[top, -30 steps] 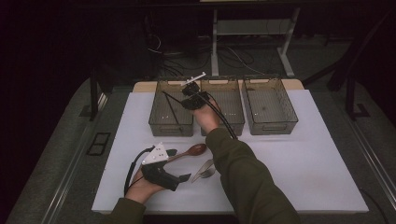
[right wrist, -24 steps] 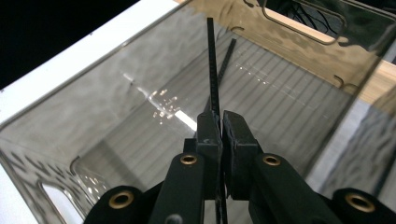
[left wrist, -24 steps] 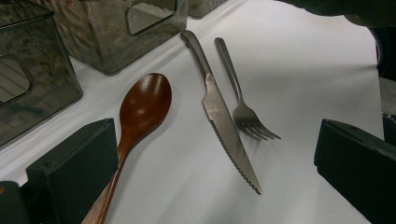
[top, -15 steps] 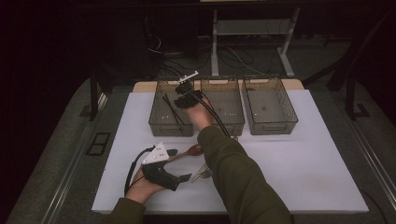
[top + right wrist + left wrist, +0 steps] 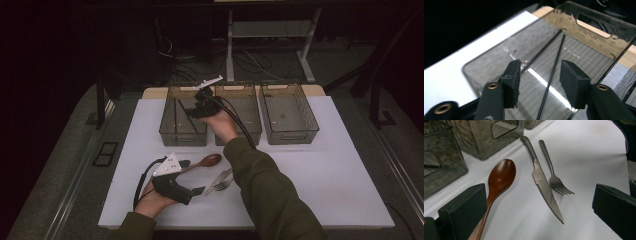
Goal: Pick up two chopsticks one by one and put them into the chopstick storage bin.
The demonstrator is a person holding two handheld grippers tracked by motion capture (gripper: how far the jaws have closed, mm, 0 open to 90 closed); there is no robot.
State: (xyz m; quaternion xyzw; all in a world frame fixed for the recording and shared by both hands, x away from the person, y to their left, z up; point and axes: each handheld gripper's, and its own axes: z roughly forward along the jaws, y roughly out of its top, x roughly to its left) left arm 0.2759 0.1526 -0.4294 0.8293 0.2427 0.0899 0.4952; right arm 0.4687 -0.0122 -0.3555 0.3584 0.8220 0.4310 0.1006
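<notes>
The right gripper [image 5: 537, 80] hovers over the left bin [image 5: 486, 66], its jaws just having opened, nothing pinched; two black chopsticks [image 5: 552, 72] lie in the bin below them. The left gripper [image 5: 539, 212] stands open, with the wooden spoon [image 5: 499, 178] by its left jaw and the knife [image 5: 545, 187] and fork [image 5: 552, 176] ahead.

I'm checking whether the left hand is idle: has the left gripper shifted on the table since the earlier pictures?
No. The left gripper sits in the same spot beside the wooden spoon and fork in the high view, jaws open.
</notes>
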